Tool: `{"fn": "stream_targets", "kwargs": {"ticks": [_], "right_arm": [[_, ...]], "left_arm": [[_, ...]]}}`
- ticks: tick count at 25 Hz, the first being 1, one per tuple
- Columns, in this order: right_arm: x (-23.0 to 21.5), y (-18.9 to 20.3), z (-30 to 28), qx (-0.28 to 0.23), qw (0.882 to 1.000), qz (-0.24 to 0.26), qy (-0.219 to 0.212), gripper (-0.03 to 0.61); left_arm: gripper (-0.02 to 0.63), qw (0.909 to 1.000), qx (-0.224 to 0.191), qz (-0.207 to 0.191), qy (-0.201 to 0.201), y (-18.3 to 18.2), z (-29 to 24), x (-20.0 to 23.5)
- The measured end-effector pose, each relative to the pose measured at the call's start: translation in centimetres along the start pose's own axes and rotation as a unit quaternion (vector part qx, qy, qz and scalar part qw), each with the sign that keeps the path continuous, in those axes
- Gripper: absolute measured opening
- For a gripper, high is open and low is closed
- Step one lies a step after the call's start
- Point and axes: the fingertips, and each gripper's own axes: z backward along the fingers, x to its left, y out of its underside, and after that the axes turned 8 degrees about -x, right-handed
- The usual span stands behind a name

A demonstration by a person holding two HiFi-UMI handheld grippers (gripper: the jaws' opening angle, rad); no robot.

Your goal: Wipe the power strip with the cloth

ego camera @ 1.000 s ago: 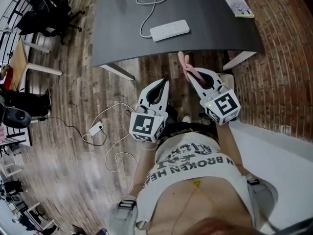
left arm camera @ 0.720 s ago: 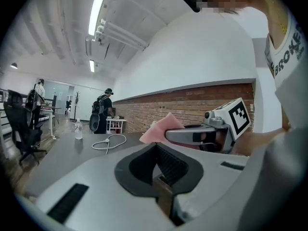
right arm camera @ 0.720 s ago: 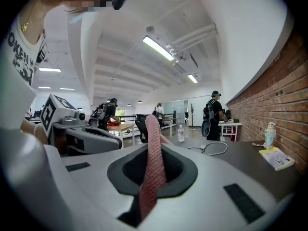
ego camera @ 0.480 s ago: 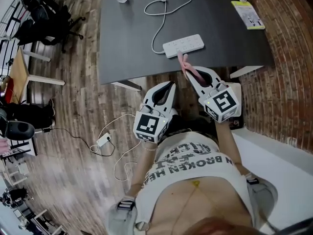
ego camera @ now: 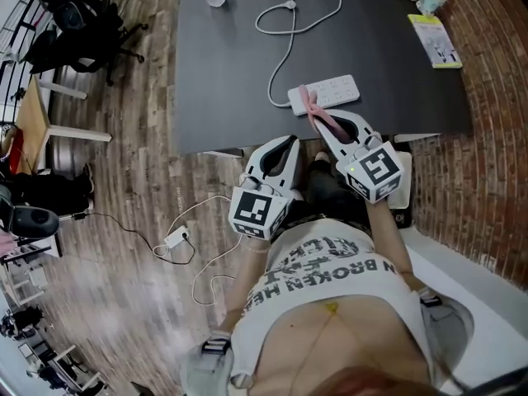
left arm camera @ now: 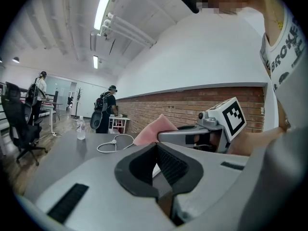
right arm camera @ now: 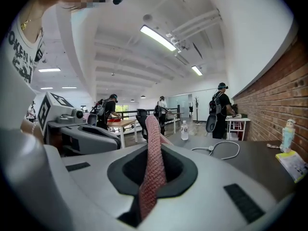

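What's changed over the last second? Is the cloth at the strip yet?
Both tools have advanced toward the dark grey table. The pink cloth in the right tool now overlaps the near end of the white power strip in the head view; contact is unclear. Unchanged: right tool shut on the cloth, left tool shut and empty, strip and white cable in place.

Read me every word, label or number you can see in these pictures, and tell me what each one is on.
"BROKEN", an N before it and HE after: on the person's white T-shirt.
Print line above it on the shirt: too creased to read.
Print on the yellow-green leaflet on the dark grey table: too small.
Label on the clear plastic bottle: too small.
The black-and-white square markers: patterns, no letters.
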Motion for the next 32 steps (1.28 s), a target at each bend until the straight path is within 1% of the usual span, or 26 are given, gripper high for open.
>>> {"fn": "stream_targets", "kwargs": {"ticks": [7, 12, 20, 27, 32], "right_arm": [[-4.0, -2.0, -4.9, 0.001, 0.998, 0.009, -0.057, 0.017], [-5.9, -2.1, -6.8, 0.006, 0.996, 0.010, -0.087, 0.017], [-9.4, -1.0, -7.8, 0.028, 0.994, 0.016, -0.104, 0.017], [-11.6, 0.6, -7.6, 0.033, 0.992, 0.006, -0.120, 0.017], [-12.0, 2.6, -7.9, 0.053, 0.990, 0.007, -0.130, 0.017]], "left_arm": [[0.008, 0.9992, -0.018, 0.001, -0.035, -2.5, -5.1, 3.9], [0.008, 0.9983, -0.017, 0.003, -0.056, -3.0, -8.1, 5.5], [0.008, 0.9981, -0.007, 0.004, -0.061, -2.1, -11.6, 6.4], [0.008, 0.9963, 0.008, 0.003, -0.085, -0.4, -13.9, 6.6], [0.008, 0.9941, 0.028, -0.002, -0.104, 1.3, -13.9, 7.6]]}}
